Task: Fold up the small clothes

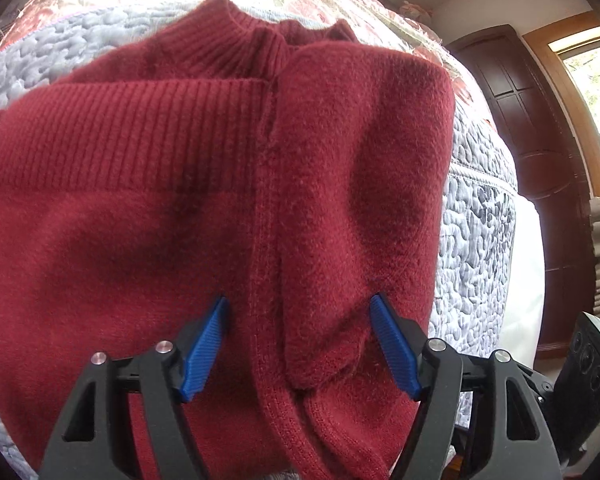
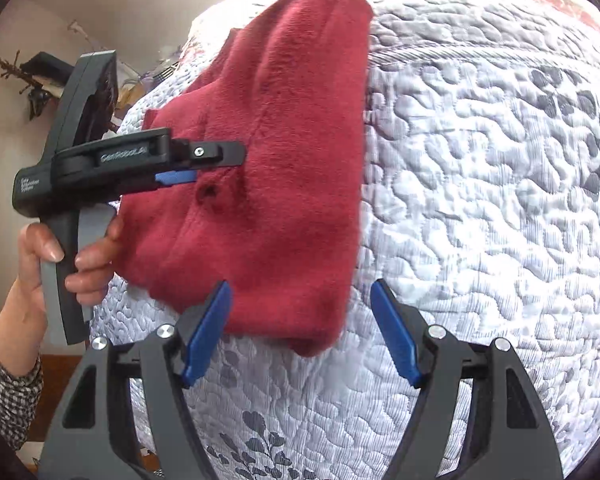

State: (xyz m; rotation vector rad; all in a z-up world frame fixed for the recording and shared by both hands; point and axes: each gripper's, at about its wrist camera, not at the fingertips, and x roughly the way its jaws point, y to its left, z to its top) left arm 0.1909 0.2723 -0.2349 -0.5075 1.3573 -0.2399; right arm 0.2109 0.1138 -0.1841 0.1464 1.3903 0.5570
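The dark red knitted sweater is seen folded into a compact packet on the grey-white quilted bedspread. The left gripper is held spread above it; the right gripper is released at the packet's six o'clock edge. Folding is judged nearly finished.

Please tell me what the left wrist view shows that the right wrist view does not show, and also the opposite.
Only the left wrist view shows the sweater's ribbed collar, the ribbed hem band folded across it, and a dark wooden door.

Only the right wrist view shows the left gripper from the side, over the sweater, the hand holding its handle, and the checked sleeve. The right gripper hangs open at the sweater's near edge.

Both show the red sweater lying partly folded on the grey quilted bedspread.
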